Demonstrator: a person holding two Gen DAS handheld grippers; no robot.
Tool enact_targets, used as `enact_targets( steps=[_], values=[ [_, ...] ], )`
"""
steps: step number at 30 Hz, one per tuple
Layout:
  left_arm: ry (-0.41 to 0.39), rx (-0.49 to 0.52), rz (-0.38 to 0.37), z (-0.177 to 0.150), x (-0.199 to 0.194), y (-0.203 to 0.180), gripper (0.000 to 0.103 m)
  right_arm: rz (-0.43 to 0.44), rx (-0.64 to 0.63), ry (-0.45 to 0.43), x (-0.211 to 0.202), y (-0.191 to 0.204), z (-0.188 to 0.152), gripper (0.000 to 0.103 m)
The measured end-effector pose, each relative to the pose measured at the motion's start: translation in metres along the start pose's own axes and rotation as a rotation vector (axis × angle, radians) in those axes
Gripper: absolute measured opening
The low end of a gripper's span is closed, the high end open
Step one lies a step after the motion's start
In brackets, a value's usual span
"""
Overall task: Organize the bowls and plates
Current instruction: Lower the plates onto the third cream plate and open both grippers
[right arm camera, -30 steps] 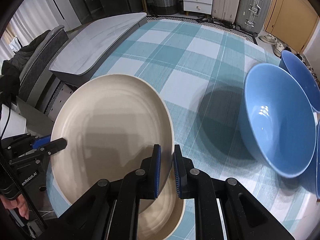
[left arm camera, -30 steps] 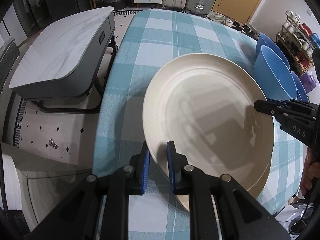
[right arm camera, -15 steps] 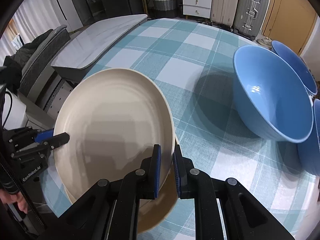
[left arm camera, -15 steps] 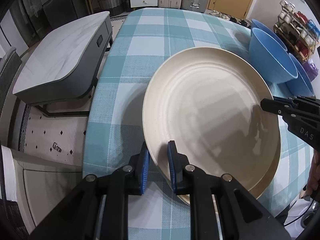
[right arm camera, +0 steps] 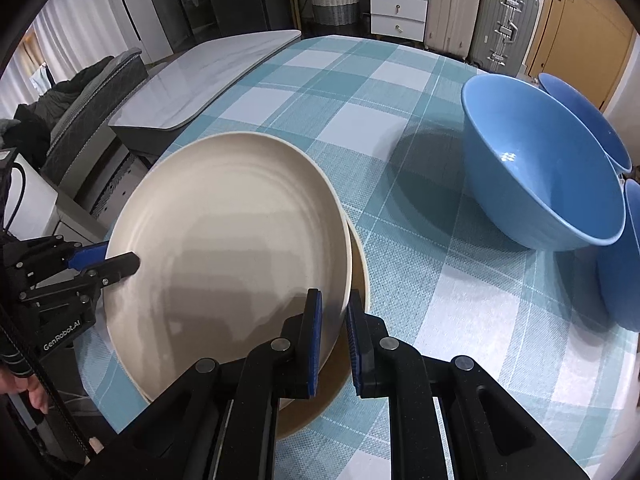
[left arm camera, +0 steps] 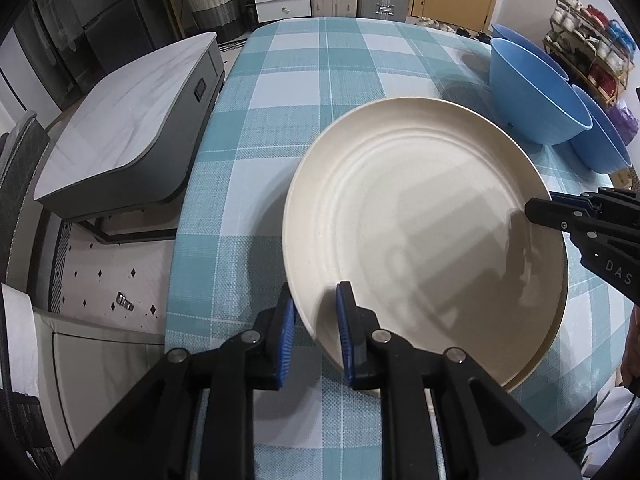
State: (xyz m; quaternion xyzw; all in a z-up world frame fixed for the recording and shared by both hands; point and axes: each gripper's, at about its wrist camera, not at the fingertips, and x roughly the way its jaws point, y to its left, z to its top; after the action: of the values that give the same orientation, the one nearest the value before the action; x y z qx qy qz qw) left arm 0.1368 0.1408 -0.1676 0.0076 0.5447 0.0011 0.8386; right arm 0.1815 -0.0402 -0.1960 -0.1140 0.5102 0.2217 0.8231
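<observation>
A cream plate (left arm camera: 420,220) hangs low over a second, tan-rimmed plate (right arm camera: 358,276) that lies on the checked tablecloth (left arm camera: 320,80). Only a thin crescent of the lower plate shows. My left gripper (left arm camera: 315,320) is shut on the cream plate's near rim, blue pads on either side of the lip. From the right wrist view, my right gripper (right arm camera: 334,320) is shut on the opposite rim of the same plate (right arm camera: 224,240). Each gripper shows in the other's view: the right gripper (left arm camera: 538,210) and the left gripper (right arm camera: 120,264).
Three blue bowls (right arm camera: 540,168) crowd the table's right side, the nearest a short way from the plates (left arm camera: 536,92). A grey marble-top low table (left arm camera: 120,120) stands past the left table edge. Part of a hand (right arm camera: 36,392) shows at lower left.
Both grippers have carried the cream plate across and slightly down, so it now sits almost squarely over the lower plate. The left pads stand a touch wider.
</observation>
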Motion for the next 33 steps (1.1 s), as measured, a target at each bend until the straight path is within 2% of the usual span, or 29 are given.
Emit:
enact_targets(
  steps=[12,25,29,31,33],
  values=[
    [-0.037,0.036,0.048,-0.009,-0.004,-0.009,0.022,0.016,-0.019,-0.01,-0.008,0.002,-0.011,0.012],
    [-0.04,0.048,0.008,-0.014,-0.006,-0.01,0.027,0.039,-0.014,-0.013,-0.013,-0.001,-0.014,0.012],
    [-0.048,0.09,0.031,-0.015,-0.004,-0.017,0.031,0.028,-0.013,-0.031,-0.016,-0.003,-0.015,0.012],
    [-0.018,0.105,0.017,-0.016,0.002,-0.021,0.038,-0.012,-0.028,-0.033,-0.017,-0.002,-0.016,0.012],
    [-0.021,0.11,0.016,-0.018,0.003,-0.022,0.038,0.007,-0.016,-0.034,-0.018,-0.006,-0.017,0.013]
  ],
)
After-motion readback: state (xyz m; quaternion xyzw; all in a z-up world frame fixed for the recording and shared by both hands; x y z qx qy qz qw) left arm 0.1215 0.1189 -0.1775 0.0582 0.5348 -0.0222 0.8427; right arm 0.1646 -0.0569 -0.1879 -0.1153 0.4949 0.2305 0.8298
